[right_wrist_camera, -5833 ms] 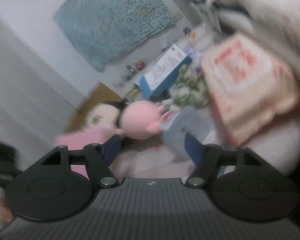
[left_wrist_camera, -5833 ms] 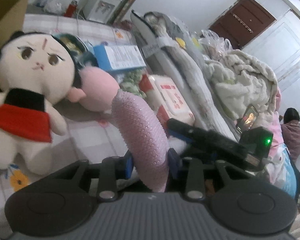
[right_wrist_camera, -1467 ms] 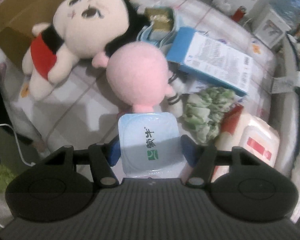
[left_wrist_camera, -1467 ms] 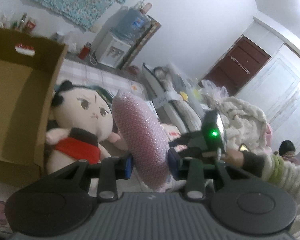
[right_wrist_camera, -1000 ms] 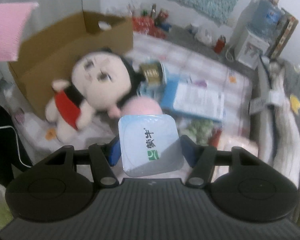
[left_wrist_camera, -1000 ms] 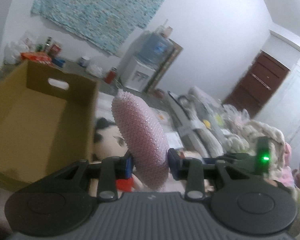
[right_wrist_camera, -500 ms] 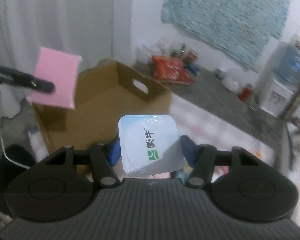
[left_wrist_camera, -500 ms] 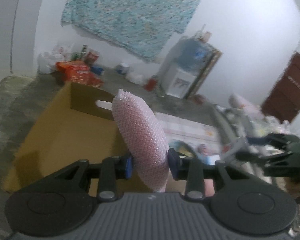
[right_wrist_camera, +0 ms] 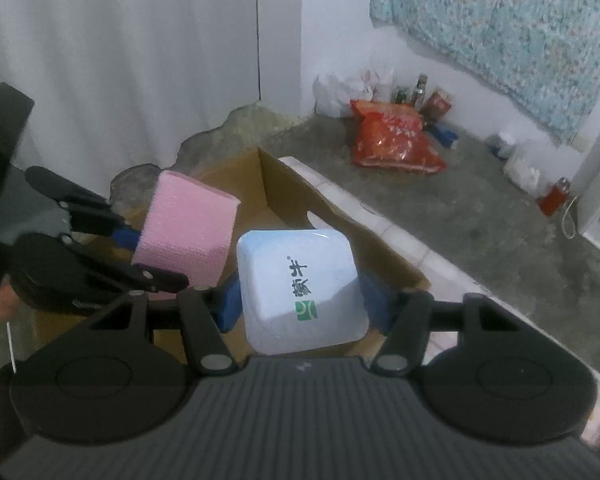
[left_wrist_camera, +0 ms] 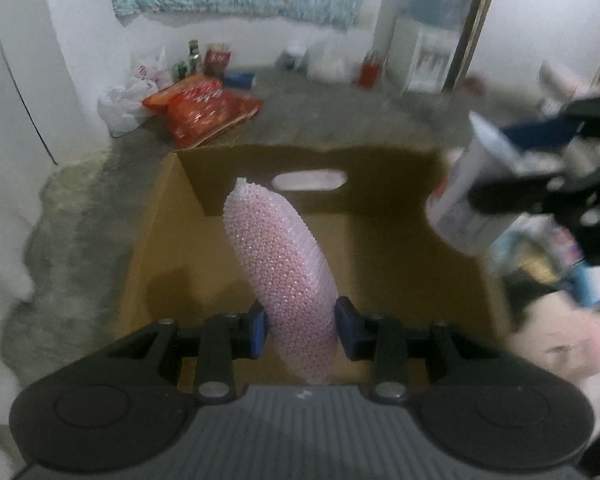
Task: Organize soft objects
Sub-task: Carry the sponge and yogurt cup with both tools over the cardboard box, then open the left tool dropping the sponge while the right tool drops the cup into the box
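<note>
My left gripper (left_wrist_camera: 300,324) is shut on a pink textured sponge (left_wrist_camera: 280,272) and holds it above the open cardboard box (left_wrist_camera: 400,272). In the right wrist view the same pink sponge (right_wrist_camera: 188,232) shows at the left, pinched by the left gripper (right_wrist_camera: 138,252) over the cardboard box (right_wrist_camera: 284,196). My right gripper (right_wrist_camera: 300,308) is shut on a pale blue-white square cup (right_wrist_camera: 300,288) with green print. That cup (left_wrist_camera: 464,200) hangs at the box's right side in the left wrist view, held by the right gripper (left_wrist_camera: 496,160). The box floor that I can see is bare.
A plush doll's face (left_wrist_camera: 556,344) lies right of the box. On the concrete floor beyond are a red snack bag (right_wrist_camera: 392,140), plastic bags (left_wrist_camera: 128,96), bottles and a water dispenser (left_wrist_camera: 432,32). A white curtain (right_wrist_camera: 120,60) hangs at the left. A tiled bed edge (right_wrist_camera: 412,248) runs beside the box.
Both grippers swung away from the bed clutter to the cardboard box. The sponge now hangs over the box's inside, and the cup has come to its right side. Both grips are unchanged.
</note>
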The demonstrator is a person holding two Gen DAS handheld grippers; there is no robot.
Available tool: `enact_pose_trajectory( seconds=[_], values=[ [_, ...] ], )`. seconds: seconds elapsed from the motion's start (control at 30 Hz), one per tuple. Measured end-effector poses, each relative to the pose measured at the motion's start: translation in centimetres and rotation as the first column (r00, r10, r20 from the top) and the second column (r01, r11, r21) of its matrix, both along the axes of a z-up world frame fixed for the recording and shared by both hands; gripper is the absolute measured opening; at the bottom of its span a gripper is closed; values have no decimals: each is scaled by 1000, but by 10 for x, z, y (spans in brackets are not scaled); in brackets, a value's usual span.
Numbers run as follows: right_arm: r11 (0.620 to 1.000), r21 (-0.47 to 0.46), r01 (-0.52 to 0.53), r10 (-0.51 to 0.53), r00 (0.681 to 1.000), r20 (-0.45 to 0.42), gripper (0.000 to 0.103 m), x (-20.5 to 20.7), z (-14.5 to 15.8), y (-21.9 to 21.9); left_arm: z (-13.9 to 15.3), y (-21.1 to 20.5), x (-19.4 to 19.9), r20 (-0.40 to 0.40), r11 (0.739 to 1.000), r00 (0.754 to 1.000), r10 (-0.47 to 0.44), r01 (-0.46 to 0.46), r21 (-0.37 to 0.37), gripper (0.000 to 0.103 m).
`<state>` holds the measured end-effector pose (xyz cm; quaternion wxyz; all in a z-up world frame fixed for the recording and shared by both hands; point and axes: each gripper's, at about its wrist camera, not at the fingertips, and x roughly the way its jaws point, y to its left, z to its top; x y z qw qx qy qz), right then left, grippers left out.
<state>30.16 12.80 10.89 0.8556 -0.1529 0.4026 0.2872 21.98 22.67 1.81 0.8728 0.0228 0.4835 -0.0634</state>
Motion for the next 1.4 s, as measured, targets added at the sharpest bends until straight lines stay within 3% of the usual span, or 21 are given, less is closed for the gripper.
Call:
enact_pose_trajectory(
  seconds=[0.17, 0.3, 0.53, 1.03, 1.27, 1.4],
  values=[
    [1000, 6, 23, -23, 998, -64, 60, 35, -29, 11, -31, -13, 44, -66, 980, 997, -28, 40, 197, 37],
    [1000, 7, 29, -28, 995, -93, 60, 52, -49, 15, -51, -22, 65, -88, 960, 994, -60, 81, 268, 42],
    [999, -8, 31, -32, 993, -113, 60, 63, -68, 14, -74, -21, 84, -91, 932, 995, -38, 69, 356, 52],
    [999, -37, 5, -10, 988, -153, 60, 73, -86, 41, -29, 19, 80, 55, 961, 996, 63, -76, 267, 53],
    [992, -123, -3, -24, 975, -222, 60, 94, -122, 75, -10, 42, 70, 78, 963, 986, 147, -160, 215, 56],
    [983, -184, -10, -29, 978, -208, 60, 106, -146, 98, -6, 53, 70, 83, 960, 980, 184, -197, 200, 57]
  ],
)
